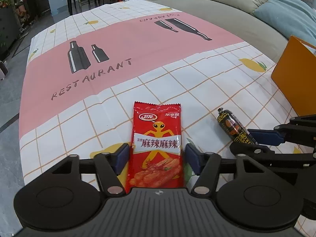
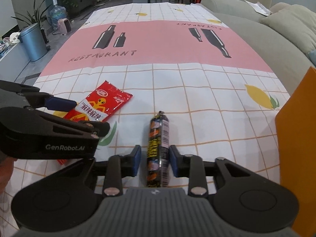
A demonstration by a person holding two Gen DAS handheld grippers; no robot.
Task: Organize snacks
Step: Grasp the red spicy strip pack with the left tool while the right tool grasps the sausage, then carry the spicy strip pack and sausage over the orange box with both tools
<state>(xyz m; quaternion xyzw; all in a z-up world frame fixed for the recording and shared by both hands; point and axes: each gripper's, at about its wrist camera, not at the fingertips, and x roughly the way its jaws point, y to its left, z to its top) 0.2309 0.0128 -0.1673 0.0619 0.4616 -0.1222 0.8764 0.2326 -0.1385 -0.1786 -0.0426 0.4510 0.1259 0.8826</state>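
A red spicy-snack packet point(image 1: 157, 146) lies flat on the tablecloth, between the two blue pads of my left gripper point(image 1: 157, 159). The pads stand close to its edges with small gaps, so the gripper is open around it. The packet also shows in the right wrist view point(image 2: 100, 104) under the left gripper's fingers. A black-and-yellow sausage stick point(image 2: 158, 150) lies between the pads of my right gripper point(image 2: 155, 161), which is open with a gap on each side. The sausage also shows in the left wrist view point(image 1: 234, 127).
An orange box point(image 1: 296, 75) stands at the table's right edge, also in the right wrist view point(image 2: 298, 138). A grey sofa with cushions point(image 1: 227, 9) runs along the right. The tablecloth point(image 2: 167, 45) stretches ahead. A bin and plants point(image 2: 32, 41) stand left.
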